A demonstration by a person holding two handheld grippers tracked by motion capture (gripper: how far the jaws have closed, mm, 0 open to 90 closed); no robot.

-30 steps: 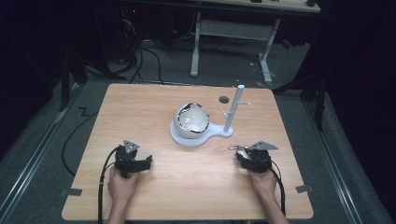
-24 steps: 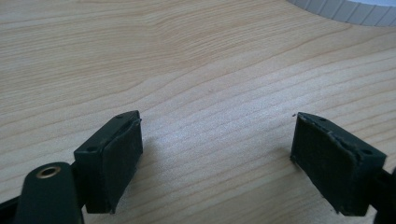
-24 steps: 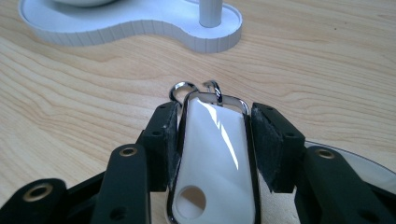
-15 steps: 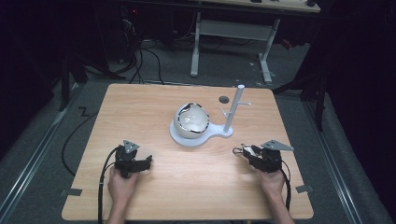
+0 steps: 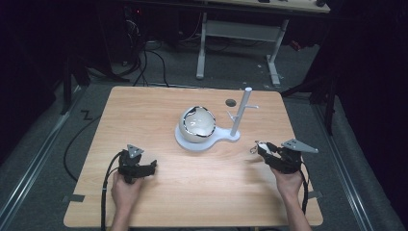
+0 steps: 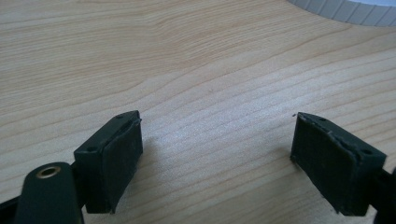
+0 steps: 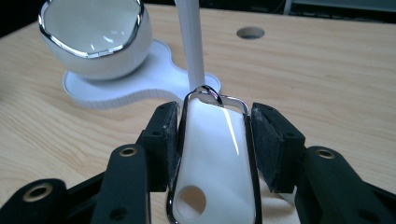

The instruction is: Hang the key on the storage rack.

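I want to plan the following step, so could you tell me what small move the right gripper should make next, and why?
Probably carry it forward and up toward the white post. The right gripper is shut on a white chrome-rimmed tag whose ring points at that post, and the post has small pegs where it could hang. The left gripper rests open on the table, holding nothing.

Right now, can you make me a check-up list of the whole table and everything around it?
Surface: wooden table, with a round hole near the far edge.
Job's things: white bowl on a white base with an upright post; white chrome-rimmed tag.
Clutter: nothing seen.
Grippers: left gripper open over bare wood; right gripper shut on the tag.
Cables: one trails from each gripper; more lie on the floor.
Surroundings: dark room, grey floor, white desk legs behind.
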